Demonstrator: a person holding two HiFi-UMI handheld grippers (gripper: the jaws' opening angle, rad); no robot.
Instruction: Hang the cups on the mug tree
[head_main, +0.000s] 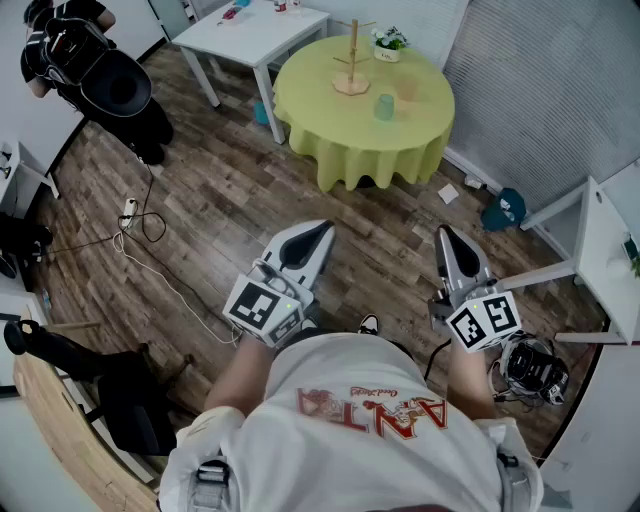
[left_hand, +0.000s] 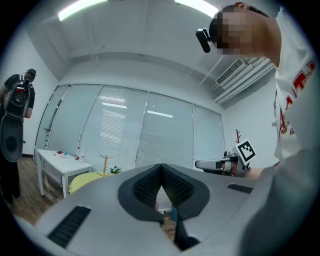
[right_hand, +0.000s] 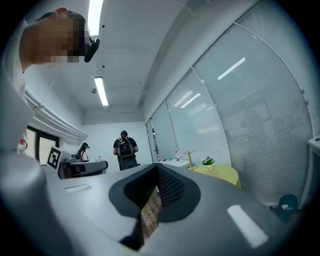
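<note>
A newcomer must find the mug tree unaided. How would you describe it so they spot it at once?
Find the round table under a yellow-green cloth, next to the white table. On its far half stands the mug tree, with a potted plant to its right and a green cup and tan cup in front. It alone is a thin wooden pole with short pegs.

Person holds the left gripper (head_main: 320, 231) and right gripper (head_main: 444, 235) level and pointing forward, well apart. Each pair of fingers is pressed together on nothing, with both forearms (head_main: 243, 365) extended ahead.
</note>
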